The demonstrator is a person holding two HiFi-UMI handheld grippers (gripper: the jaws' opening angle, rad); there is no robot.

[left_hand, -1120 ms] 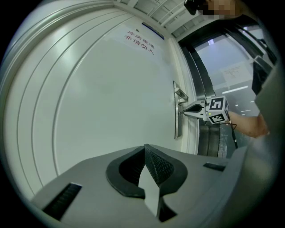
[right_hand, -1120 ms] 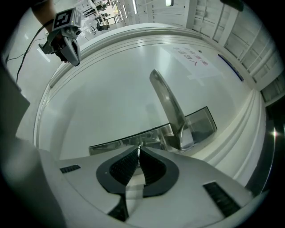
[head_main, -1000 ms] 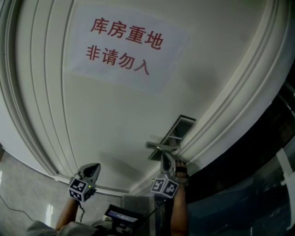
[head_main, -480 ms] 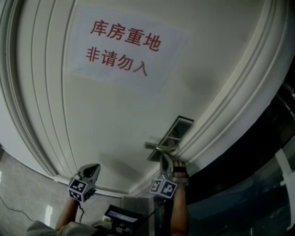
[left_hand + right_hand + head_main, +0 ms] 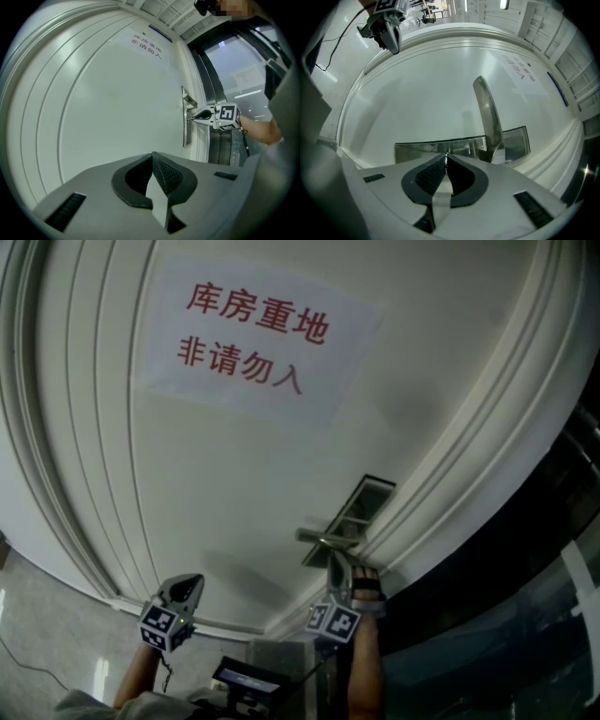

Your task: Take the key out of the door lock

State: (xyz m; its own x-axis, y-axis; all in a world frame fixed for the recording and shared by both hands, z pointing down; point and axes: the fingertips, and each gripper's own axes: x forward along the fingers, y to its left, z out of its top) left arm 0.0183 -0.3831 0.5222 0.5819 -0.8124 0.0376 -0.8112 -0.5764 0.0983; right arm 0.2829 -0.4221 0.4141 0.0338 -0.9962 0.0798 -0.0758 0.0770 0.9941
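Right gripper (image 5: 446,154) motionless, jaws on key (image 5: 189,119)

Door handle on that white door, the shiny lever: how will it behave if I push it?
Likely rigid: the door handle looks like solid polished metal. Probably slippery, given its glossy curved surface. Should pivot, not bend, being mounted on the lock plate.

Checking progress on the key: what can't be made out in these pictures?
Key: just a sliver in the left gripper view, too small; in the right gripper view the right gripper's shut jaws cover it.
Keyhole: hidden behind that gripper in every view.
Lock plate's lower end: head view, behind the handle.
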